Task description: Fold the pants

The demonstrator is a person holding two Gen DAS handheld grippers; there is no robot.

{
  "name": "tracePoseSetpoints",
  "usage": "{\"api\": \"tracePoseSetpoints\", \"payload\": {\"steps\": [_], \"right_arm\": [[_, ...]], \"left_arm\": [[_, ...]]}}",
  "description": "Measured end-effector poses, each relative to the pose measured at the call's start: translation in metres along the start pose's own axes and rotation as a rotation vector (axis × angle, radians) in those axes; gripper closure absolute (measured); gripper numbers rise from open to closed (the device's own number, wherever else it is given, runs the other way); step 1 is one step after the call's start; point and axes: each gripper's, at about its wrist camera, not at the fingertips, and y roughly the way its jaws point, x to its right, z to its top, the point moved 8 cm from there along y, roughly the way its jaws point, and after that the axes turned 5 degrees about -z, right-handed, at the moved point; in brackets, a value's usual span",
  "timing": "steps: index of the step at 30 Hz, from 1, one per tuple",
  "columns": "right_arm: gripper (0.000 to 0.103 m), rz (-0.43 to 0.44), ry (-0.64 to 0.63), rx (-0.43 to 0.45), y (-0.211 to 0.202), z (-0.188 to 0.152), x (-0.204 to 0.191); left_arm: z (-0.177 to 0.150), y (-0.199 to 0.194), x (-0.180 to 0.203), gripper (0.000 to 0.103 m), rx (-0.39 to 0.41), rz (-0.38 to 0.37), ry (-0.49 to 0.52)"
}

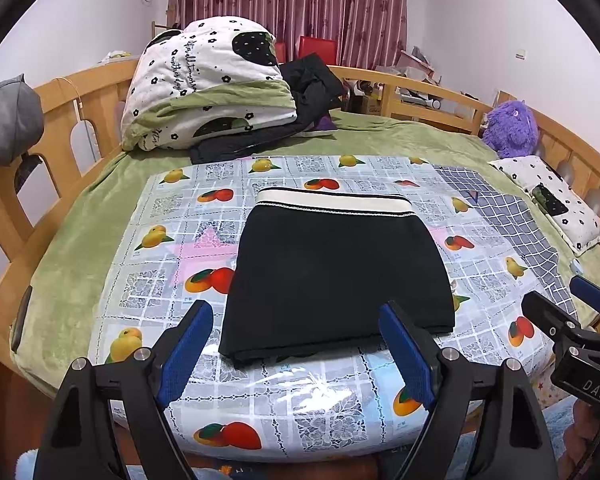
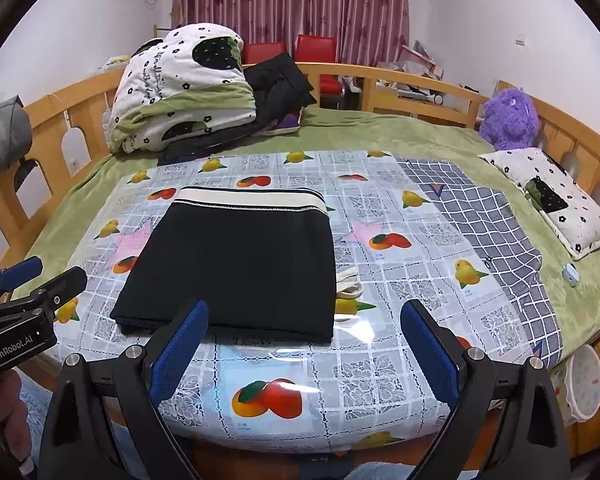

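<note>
From the left wrist view, the black pants [image 1: 336, 272] lie folded into a compact rectangle on the fruit-print cloth [image 1: 156, 280] covering the bed [image 1: 80, 220], cream waistband at the far edge. The left gripper [image 1: 296, 344] hovers at the near hem with its fingers [image 1: 188, 344] wide apart, holding nothing. The right gripper [image 1: 568, 300] shows at the right edge.

From the right wrist view, the pants [image 2: 236, 256] sit left of centre. The right gripper [image 2: 304, 344], fingers [image 2: 430, 352] spread apart and empty, hangs over the near right corner. A pale strip, perhaps a drawstring [image 2: 348, 284], lies just beside the pants' right edge. A checked garment [image 2: 496, 236] lies further right
</note>
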Motion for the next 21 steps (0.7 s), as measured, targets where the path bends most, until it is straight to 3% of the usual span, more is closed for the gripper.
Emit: {"api": "tracePoseSetpoints", "payload": {"steps": [21], "right_arm": [[0.008, 0.001, 0.005, 0.001, -0.0011, -0.0002, -0.0013]], "left_arm": [[-0.0005, -0.0014, -0.0029, 0.019, 0.002, 0.003, -0.008]]}}
